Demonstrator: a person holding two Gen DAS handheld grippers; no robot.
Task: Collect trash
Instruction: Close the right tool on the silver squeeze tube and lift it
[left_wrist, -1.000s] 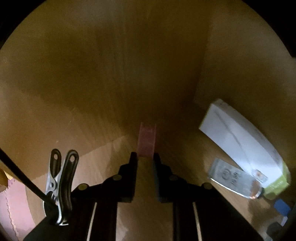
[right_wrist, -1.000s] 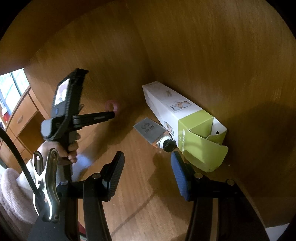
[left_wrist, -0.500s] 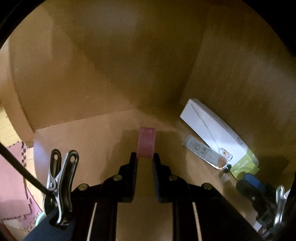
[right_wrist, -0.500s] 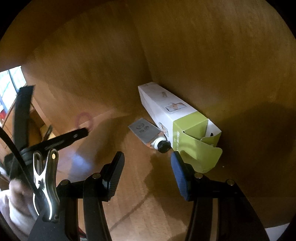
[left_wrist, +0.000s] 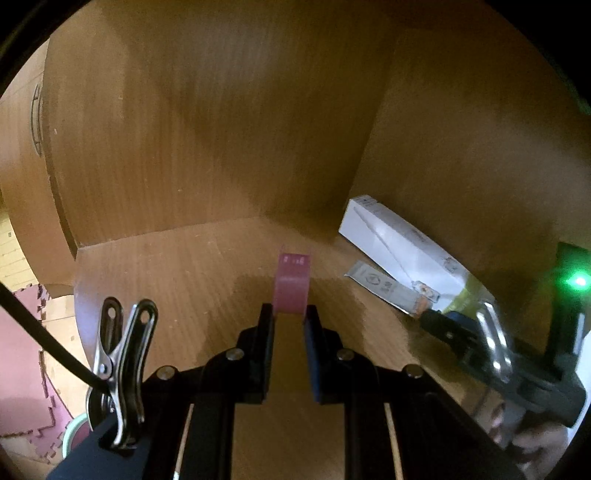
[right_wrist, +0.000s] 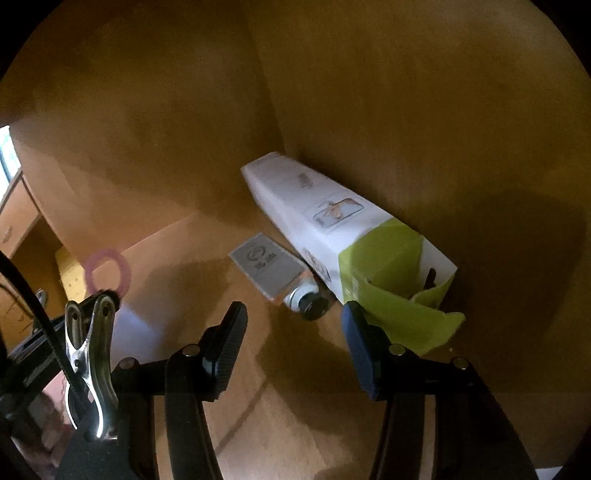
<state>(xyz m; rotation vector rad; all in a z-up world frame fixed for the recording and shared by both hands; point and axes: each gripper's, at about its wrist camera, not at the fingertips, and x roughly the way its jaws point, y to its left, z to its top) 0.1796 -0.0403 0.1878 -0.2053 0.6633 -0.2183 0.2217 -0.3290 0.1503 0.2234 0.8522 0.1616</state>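
Note:
My left gripper (left_wrist: 290, 314) is shut on a pink tape ring (left_wrist: 291, 284), held edge-on above the wooden shelf floor (left_wrist: 184, 273); the right wrist view shows the same ring (right_wrist: 107, 271) at the far left. A white and green carton (right_wrist: 332, 221) with its green flap open lies along the right wall, and a flattened silver tube (right_wrist: 273, 273) with a dark cap lies beside it. My right gripper (right_wrist: 291, 325) is open just short of the tube's cap, with nothing between its fingers. From the left wrist view the carton (left_wrist: 399, 236), the tube (left_wrist: 384, 286) and the right gripper (left_wrist: 439, 325) sit at the right.
Wooden walls (left_wrist: 221, 129) close in the back and right of the compartment. At the lower left, beyond the shelf edge, lie pink foam floor mats (left_wrist: 22, 350). A drawer front with a metal handle (left_wrist: 35, 118) stands at the far left.
The left gripper has drawn back and to the left with the pink ring, so more of the shelf shows. The right gripper has moved closer to the tube and carton.

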